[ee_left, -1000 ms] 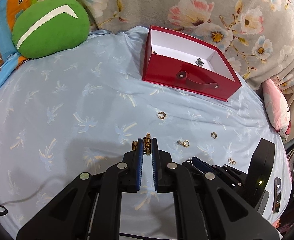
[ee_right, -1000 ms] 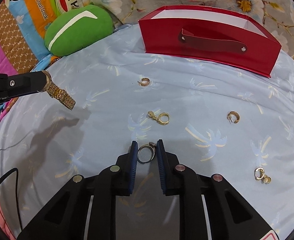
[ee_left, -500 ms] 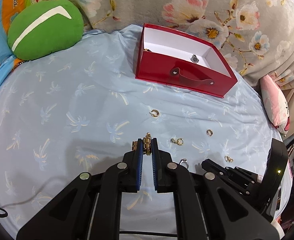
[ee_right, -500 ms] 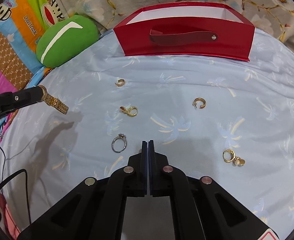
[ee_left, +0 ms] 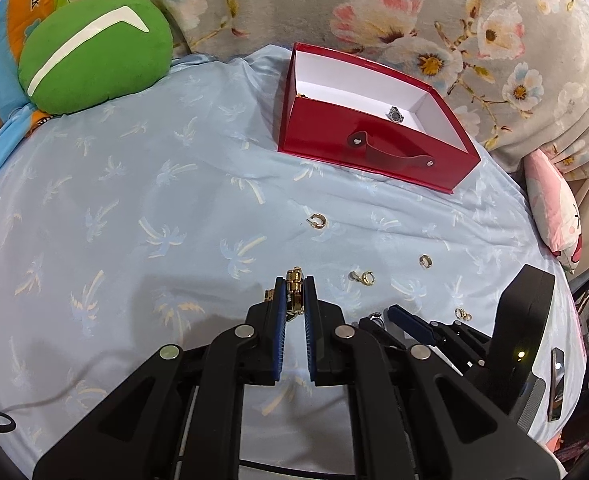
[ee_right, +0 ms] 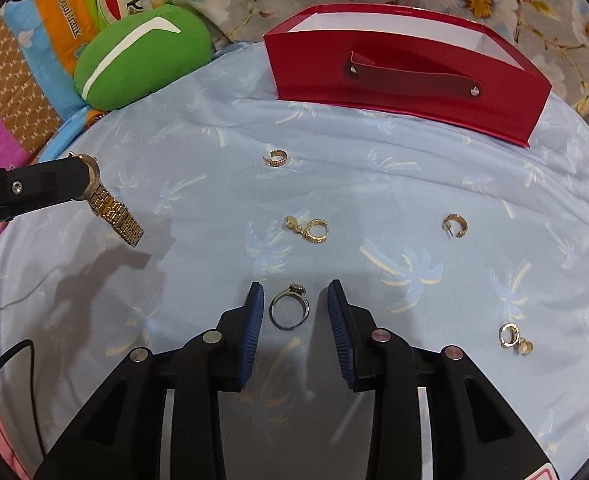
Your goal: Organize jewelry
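The silver stone-set ring (ee_right: 290, 311) lies on the pale blue palm-print bedsheet (ee_right: 414, 200), now between my right hand-held gripper (ee_right: 294, 300)'s opening jaws, untouched. My left hand-held gripper (ee_left: 294, 294) still clamps the gold link-band watch (ee_right: 110, 204).

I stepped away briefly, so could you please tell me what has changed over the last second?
The right gripper shut beside the silver ring, missing it, and has come back to straddle it; its fingers are opening, the ring lies loose between them on the sheet. The left gripper still holds the gold watch. The earrings and red box stayed put.
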Motion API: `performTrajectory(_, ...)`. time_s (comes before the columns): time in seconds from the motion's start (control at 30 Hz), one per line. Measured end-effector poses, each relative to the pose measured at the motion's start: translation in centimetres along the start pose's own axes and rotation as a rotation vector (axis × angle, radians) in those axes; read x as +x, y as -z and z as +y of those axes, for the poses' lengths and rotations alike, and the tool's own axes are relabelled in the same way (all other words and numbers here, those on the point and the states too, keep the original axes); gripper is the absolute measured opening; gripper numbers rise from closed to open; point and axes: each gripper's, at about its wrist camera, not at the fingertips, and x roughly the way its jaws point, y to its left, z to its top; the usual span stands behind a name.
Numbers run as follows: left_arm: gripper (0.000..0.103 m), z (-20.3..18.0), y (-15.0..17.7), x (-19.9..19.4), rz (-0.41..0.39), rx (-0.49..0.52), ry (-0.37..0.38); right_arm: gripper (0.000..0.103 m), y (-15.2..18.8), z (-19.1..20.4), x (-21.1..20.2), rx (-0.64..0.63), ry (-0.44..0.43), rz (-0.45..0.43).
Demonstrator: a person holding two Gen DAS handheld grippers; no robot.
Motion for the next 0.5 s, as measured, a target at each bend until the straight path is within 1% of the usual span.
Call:
performTrajectory(0.03,0.008,0.0,0.0,0.0,0.001,0.000,0.001,0.018,0.0,0.1,0.0,-0.006,0.009,-0.004)
performTrajectory(0.27,0.008,-0.1,0.2,0.1,0.003,0.004,0.004,0.018,0.4,-0.8,-0.6,0.026,-0.011,-0.010)
performTrajectory(0.5,0.008,-1.2,-0.1,0.0,-0.002,0.029,0.014,0.018,-0.3,-2.9,-3.4,0.073,-0.007,-0.074)
